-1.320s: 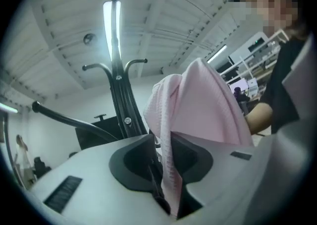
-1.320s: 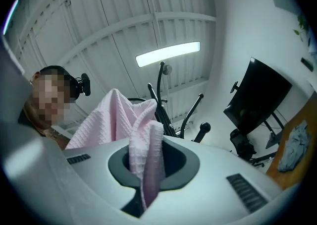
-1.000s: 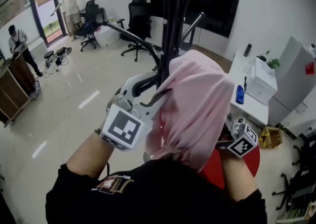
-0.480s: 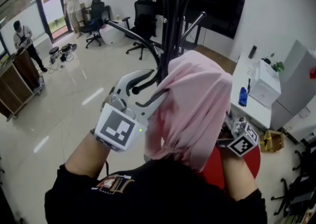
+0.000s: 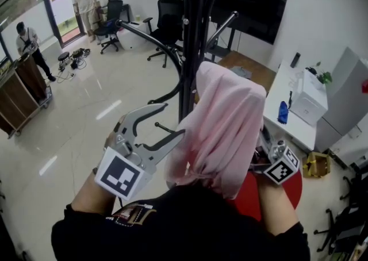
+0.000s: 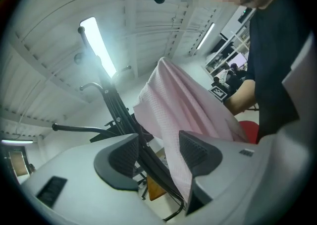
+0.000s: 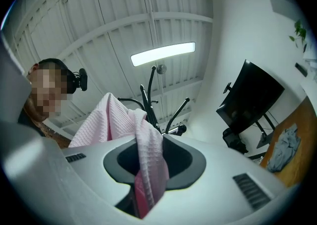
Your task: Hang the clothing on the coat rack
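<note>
Pink garment [image 5: 230, 122] hanging lengthwise mid-frame on coat rack [image 5: 192, 35]; right gripper [image 7: 148, 144] nearer, opening round hem; left gripper [image 5: 175, 119] opening wide, empty.

No readable text or numbers — gold shirt print [image 5: 133, 214] illegible, square markers [image 5: 119, 175] wordless.

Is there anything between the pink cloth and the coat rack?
Nothing visible. The cloth already drapes over the rack; a fold lies between the opening jaws of the right gripper.
</note>
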The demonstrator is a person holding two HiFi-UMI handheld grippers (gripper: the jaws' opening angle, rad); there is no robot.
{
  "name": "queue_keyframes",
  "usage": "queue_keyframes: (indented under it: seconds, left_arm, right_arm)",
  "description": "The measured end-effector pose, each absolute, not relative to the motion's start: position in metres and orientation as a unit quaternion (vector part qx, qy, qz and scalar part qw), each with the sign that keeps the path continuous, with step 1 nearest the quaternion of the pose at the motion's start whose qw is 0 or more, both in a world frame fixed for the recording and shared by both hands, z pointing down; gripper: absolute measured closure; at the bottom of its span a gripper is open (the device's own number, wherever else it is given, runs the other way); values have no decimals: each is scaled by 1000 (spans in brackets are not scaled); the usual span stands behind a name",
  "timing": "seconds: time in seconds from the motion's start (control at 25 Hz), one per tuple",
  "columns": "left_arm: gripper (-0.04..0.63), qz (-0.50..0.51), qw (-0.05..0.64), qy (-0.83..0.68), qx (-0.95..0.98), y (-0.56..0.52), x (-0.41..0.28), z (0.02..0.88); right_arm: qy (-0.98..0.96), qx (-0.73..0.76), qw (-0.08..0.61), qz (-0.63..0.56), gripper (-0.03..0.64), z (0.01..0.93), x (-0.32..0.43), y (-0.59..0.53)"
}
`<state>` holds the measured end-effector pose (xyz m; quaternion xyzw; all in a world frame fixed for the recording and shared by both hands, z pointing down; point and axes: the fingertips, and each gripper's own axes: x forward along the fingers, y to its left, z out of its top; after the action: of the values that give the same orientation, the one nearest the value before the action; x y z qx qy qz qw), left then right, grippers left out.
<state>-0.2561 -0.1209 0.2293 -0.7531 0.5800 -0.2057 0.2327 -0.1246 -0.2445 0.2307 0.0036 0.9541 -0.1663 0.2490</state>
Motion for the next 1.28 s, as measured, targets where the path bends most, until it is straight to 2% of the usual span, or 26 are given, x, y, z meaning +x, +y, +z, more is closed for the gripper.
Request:
queue_keyframes:
  seconds: [0.32,0.68,1.04,1.28]
  left_arm:
    - [345,-103,185,576,-790,-111,-240,235]
    - [345,-102,180,579,-789,-115,-198,245]
    - [345,-37,144,619,-771,-89,-190,244]
    - [345,2,151,607,-780,-72,-146,238]
  right_arm:
    - [951,-25,233,-203,522,266,-100,-270]
    - [946,-20,237,-221,522,274,-67,-273]
    - [945,-19,236,-226,522,280,-22,-272]
    - [954,-19,224,-197,522,281,11,-257]
